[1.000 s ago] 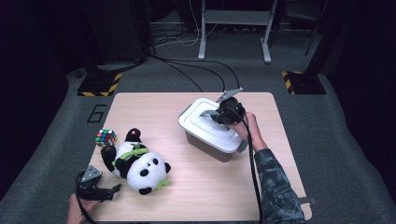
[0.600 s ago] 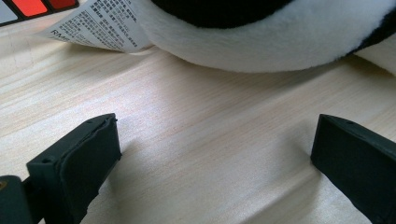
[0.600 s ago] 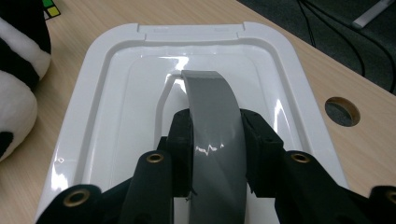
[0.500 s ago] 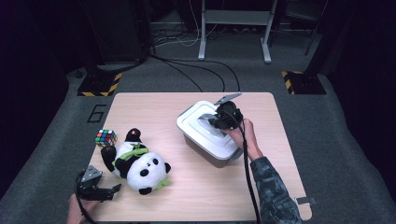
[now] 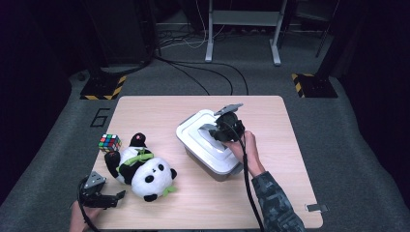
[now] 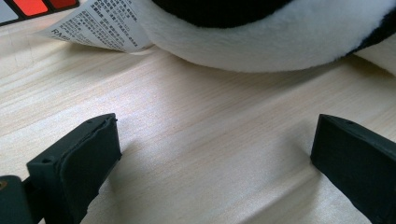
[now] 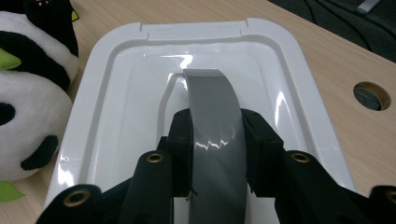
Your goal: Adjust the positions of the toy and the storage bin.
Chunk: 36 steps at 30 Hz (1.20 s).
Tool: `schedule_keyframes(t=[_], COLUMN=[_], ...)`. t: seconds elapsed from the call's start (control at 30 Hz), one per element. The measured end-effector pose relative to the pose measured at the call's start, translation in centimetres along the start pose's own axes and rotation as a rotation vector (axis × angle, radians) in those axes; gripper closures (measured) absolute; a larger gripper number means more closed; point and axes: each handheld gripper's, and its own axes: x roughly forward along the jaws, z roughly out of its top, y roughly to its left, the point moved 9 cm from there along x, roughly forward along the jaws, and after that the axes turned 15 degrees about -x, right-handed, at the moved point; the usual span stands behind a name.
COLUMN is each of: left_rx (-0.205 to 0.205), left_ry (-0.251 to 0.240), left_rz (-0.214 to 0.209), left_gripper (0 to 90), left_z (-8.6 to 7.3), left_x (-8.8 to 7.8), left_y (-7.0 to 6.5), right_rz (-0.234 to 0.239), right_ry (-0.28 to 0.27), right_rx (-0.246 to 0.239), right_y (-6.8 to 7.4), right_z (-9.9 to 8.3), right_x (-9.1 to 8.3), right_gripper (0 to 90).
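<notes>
Grey handle [image 7: 214, 135] of the white lid [image 7: 116, 121]: clamped between the jaws of the right hand-held gripper [image 7: 214, 140], one black pad pressed on each side of the strap. It arches up from the lid's recessed centre. In high view the right hand-held gripper [image 5: 223, 129] sits over the lid [image 5: 203, 133], which covers a grey box [image 5: 215, 169] at mid-bench, a bit right of centre, set at an angle to the bench edges. Person's right hand [image 5: 244, 147] is behind the gripper, camo sleeve [image 5: 275, 203] coming in from the bottom edge.

Left hand-held gripper [image 5: 104, 197] is at the near-left corner of the bench [image 5: 159, 108], low, jaws wide apart w/ nothing between them; in left gripper view only bare wood shows between the two pads [image 6: 74, 163]. Just ahead of it lies the panda plush [image 5: 142, 169], on its back, w/ green leaf bits; its white fabric tag [image 6: 100, 23] rests on the wood. Gripper and panda are near but apart.

Rubik's cube [image 5: 109, 142] sits by the left edge, just beside the panda's head end. Panda [image 7: 28, 93] also shows left of the lid in right gripper view, close but not touching.
</notes>
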Motion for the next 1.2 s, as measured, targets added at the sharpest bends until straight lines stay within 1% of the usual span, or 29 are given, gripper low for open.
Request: schedule_keyframes(t=[0.07,0.1,0.13,0.2,0.23,0.3,0.4,0.43,0.5,0.57,0.63,0.67,0.7,0.77,0.8,0.83,0.87,0.93,1.0,1.03,1.2], left_rx=[0.000,-0.002,0.000,0.000,-0.002,0.000,0.000,-0.001,0.000,-0.001,-0.002,0.000,-0.002,-0.001,-0.003,-0.001,-0.003,-0.002,-0.003,-0.001,-0.001], left_ry=[0.000,-0.009,0.001,0.000,-0.011,0.000,0.000,-0.005,0.000,-0.004,-0.008,0.000,-0.011,-0.004,-0.015,-0.002,-0.014,-0.009,-0.014,-0.003,-0.004], left_rz=[0.000,0.001,0.000,0.000,0.001,0.000,0.000,0.001,0.000,0.001,0.002,0.000,0.001,0.001,0.001,0.000,0.001,0.001,0.001,0.001,0.001], left_gripper=[1.3,1.3,1.3,1.3,1.3,1.3,1.3,1.3,1.3,1.3,1.3,1.3,1.3,1.3,1.3,1.3,1.3,1.3,1.3,1.3,1.3], left_z=[0.0,0.0,0.0,0.0,0.1,0.0,0.0,0.0,0.0,0.0,0.0,0.0,0.1,0.0,0.1,0.0,0.1,0.0,0.1,0.0,0.0], left_x=[0.0,0.1,0.0,0.0,0.1,0.0,0.0,0.0,0.0,0.0,0.1,0.0,0.1,0.0,0.1,0.0,0.1,0.1,0.1,0.0,0.0], left_y=[0.0,0.0,0.0,0.0,0.0,0.0,0.0,0.0,0.0,0.0,0.0,0.0,0.0,0.0,0.0,0.0,0.0,0.0,0.0,0.0,0.0], right_rz=[0.006,0.008,0.008,0.004,0.004,0.008,0.000,0.001,0.001,-0.002,0.004,0.006,0.006,0.010,0.009,0.008,0.007,0.005,0.004,0.004,-0.007], right_ry=[0.000,-0.004,-0.005,0.001,-0.002,-0.008,-0.012,-0.015,-0.014,-0.010,-0.011,-0.012,-0.012,-0.013,-0.013,-0.013,-0.011,-0.010,-0.015,-0.016,-0.017], right_rx=[0.005,0.009,0.009,0.009,0.007,0.010,0.015,0.008,0.002,-0.001,0.008,0.012,0.013,0.020,0.022,0.022,0.024,0.026,0.019,0.019,0.009], right_y=[0.4,0.5,0.7,1.0,1.1,1.4,1.9,2.0,2.2,2.4,2.4,2.4,2.4,2.5,2.6,2.6,2.7,2.8,3.0,3.1,3.6], right_z=[0.0,0.1,0.1,0.2,0.2,0.2,0.3,0.3,0.4,0.4,0.5,0.5,0.5,0.5,0.5,0.5,0.6,0.6,0.8,0.9,1.3], right_x=[0.0,0.0,0.0,-0.1,-0.1,-0.1,-0.1,-0.1,-0.1,-0.1,-0.1,0.0,0.0,0.0,0.0,0.0,0.0,0.1,0.2,0.2,0.6], right_gripper=[67.0,66.9,67.0,67.0,67.0,66.9,66.9,67.0,66.9,66.9,66.9,67.0,67.0,66.9,66.9,66.9,66.9,66.9,66.9,66.9,66.9])
